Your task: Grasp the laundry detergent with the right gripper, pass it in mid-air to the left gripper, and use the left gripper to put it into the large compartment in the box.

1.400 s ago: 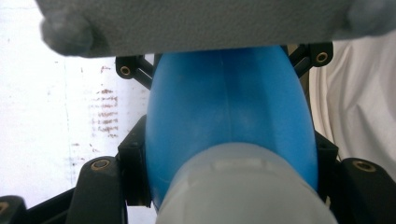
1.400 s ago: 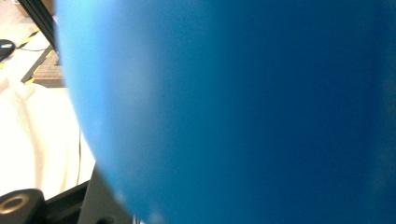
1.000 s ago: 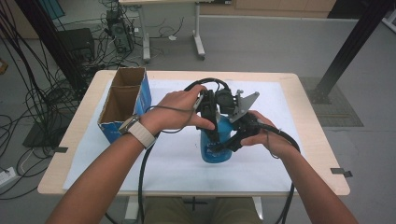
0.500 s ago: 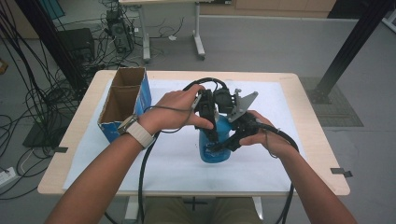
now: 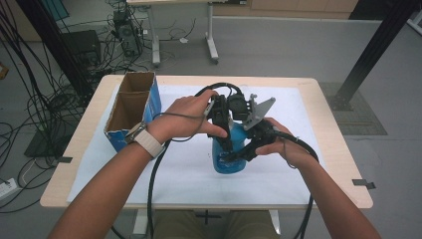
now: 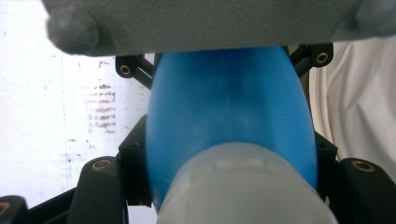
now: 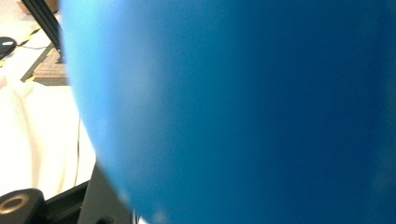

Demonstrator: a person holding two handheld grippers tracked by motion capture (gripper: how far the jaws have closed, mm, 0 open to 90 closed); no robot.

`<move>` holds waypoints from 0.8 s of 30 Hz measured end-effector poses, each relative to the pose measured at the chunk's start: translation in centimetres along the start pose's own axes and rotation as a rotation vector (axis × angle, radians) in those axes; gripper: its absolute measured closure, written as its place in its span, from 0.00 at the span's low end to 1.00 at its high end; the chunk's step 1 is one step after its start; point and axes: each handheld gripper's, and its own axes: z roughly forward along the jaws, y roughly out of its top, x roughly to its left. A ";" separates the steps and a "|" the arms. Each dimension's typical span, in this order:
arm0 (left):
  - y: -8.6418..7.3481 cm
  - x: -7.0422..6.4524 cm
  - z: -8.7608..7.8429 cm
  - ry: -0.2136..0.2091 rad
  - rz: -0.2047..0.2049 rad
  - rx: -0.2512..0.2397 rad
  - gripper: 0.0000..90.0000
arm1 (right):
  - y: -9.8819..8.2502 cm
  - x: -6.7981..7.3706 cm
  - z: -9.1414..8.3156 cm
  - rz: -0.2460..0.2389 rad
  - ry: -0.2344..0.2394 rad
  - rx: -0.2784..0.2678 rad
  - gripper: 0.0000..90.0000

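A blue bottle (image 5: 229, 157) stood upright mid-table on the white sheet (image 5: 308, 164), its pale cap (image 6: 243, 186) gripped by the left gripper (image 5: 225, 142); the right gripper (image 5: 244, 153) clamped its body; smooth, probably light plastic likely to slip, best held at the neck.

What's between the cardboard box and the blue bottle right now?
In the high view, the left hand crosses above bare white sheet between cardboard box and blue bottle.
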 end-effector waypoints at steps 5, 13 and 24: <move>0.0 0.0 0.0 0.000 0.001 0.001 0.42 | 0.0 0.0 0.0 -0.001 -0.002 -0.001 0.49; 0.0 0.1 0.0 -0.003 -0.002 -0.001 0.42 | 0.0 -0.1 0.0 0.001 0.002 -0.002 0.49; 0.0 0.1 0.0 -0.001 -0.004 0.000 0.42 | 0.0 -0.1 0.0 -0.003 -0.001 -0.003 0.49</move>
